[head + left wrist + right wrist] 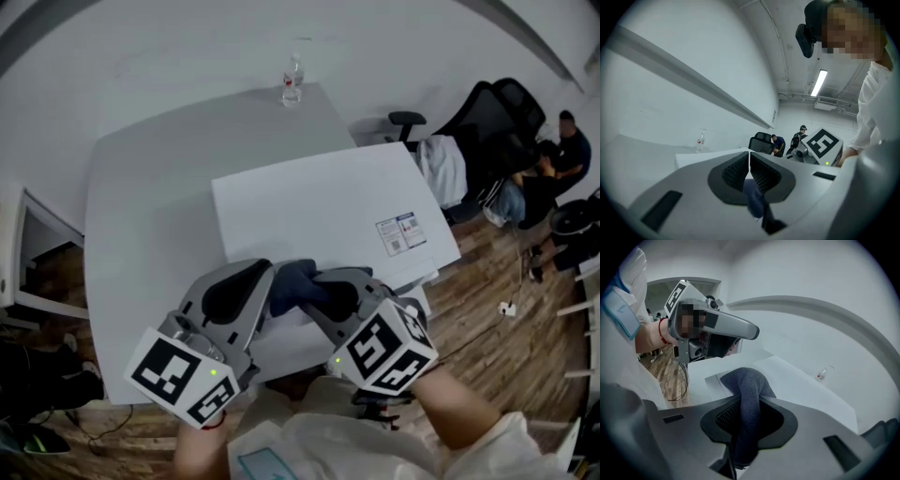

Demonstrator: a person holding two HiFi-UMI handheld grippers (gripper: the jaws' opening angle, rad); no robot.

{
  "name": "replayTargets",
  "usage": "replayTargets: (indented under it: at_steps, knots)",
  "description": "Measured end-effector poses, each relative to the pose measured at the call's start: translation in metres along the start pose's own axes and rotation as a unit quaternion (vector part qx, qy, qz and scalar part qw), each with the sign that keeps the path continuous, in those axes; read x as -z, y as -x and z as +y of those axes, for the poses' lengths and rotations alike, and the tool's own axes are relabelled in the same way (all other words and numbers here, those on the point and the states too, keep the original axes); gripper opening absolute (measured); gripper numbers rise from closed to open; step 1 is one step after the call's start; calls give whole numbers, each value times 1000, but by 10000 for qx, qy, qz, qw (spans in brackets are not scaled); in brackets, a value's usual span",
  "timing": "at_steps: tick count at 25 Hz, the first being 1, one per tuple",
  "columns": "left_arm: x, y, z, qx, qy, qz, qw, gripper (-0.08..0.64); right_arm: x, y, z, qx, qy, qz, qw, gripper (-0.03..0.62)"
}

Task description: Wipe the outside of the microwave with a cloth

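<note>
Your right gripper [749, 414] clamping the blue cloth [749, 380] between its jaws, left gripper [749, 164] pinching its other end, above the microwave [319, 202].

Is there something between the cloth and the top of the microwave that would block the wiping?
Nothing visible does. The cloth, pinched by the left gripper and the right gripper, is over the microwave at its near edge. Its top carries only a flat label. The bottle stands far behind.
</note>
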State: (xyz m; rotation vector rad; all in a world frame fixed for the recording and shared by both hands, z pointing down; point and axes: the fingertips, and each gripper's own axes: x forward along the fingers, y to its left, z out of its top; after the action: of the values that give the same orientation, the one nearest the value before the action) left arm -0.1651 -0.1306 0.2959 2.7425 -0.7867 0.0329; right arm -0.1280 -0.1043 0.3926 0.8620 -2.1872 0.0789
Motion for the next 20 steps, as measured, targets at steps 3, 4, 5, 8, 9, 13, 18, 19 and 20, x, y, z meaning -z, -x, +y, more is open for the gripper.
replayTargets:
  at_steps: [3, 4, 5, 8, 9, 13, 18, 19, 20]
  knots:
    - [-1, -25, -23, 134, -53, 88, 9999, 3, 21, 16, -22, 157, -173, -10, 9997, 94]
    - [-1, -33, -30, 171, -67, 114, 9998, 3, 29, 21, -29, 205, -200, -1, 9996, 94]
    - [-1, -41, -37, 200, -86, 139, 9997, 3, 36, 27, -37, 249, -223, 9, 9994, 94]
    - [0, -66, -56, 245, -142, 190, 9994, 3, 59, 45, -61, 396, -283, 29, 9988, 94]
    - [0, -75, -62, 251, -155, 198, 9994, 3, 67, 52, -69, 444, -298, 31, 9986, 94]
    - [1, -105, -86, 246, -230, 212, 9992, 3, 100, 75, -97, 595, -326, 56, 9977, 94]
    - [1, -137, -114, 188, -280, 224, 9992, 3, 131, 99, -127, 661, -396, 14, 9970, 94]
    - [2, -142, -119, 180, -289, 224, 9992, 3, 135, 102, -132, 675, -409, 8, 9969, 94]
    - [2, -147, -124, 182, -293, 227, 9991, 3, 140, 104, -136, 688, -433, -4, 9967, 94]
